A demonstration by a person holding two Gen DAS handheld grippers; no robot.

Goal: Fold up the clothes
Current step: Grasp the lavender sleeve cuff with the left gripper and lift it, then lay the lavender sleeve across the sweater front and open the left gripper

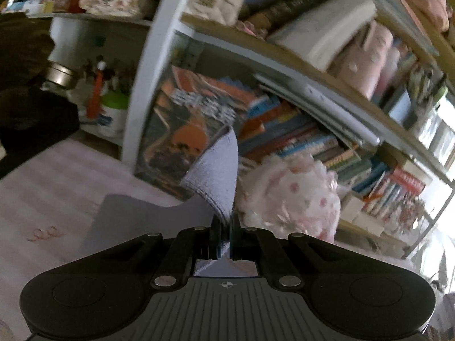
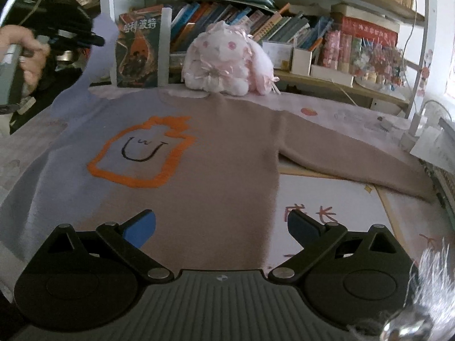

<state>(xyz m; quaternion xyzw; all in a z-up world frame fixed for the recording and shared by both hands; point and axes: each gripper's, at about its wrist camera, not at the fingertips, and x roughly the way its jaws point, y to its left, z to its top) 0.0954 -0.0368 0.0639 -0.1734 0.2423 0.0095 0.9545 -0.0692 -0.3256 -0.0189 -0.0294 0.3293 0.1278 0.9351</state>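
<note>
Nearest in the left wrist view, the left gripper (image 1: 226,221) has its jaws pressed together on a lavender sleeve cuff (image 1: 216,170), which stands up from between the pads and hangs in the air. The cuff's hemmed edge is sharp; almost everything behind it is smeared by motion blur. Only this view shows the pinch itself.

The right wrist view gives what the left cannot: the whole sweater (image 2: 204,170) lying flat on the table (image 2: 327,199), front up, lavender on its left side shading to tan on its right, with an orange outline (image 2: 142,153) around a drawn smiling face. The right gripper (image 2: 221,224) hovers over the sweater's hem with its jaws spread wide and nothing between the blue pads (image 2: 142,227). The tan sleeve (image 2: 355,164) lies stretched out towards the right edge, across a pale mat with red writing. The lavender sleeve rises off the table at upper left towards the left gripper, seen here from outside in a person's hand (image 2: 27,54); its pads are too small and dark there to read.

Beyond the sweater's neckline a pink-and-white plush toy (image 2: 227,62) sits on the table against the bookshelf (image 2: 284,22); in the left view it appears just right of the raised cuff. A boxed book set (image 2: 139,51) stands to its left.

The sweater's lower left is cut off by the right gripper's body, and a fuzzy, glinting thing at bottom right cannot be made out.
</note>
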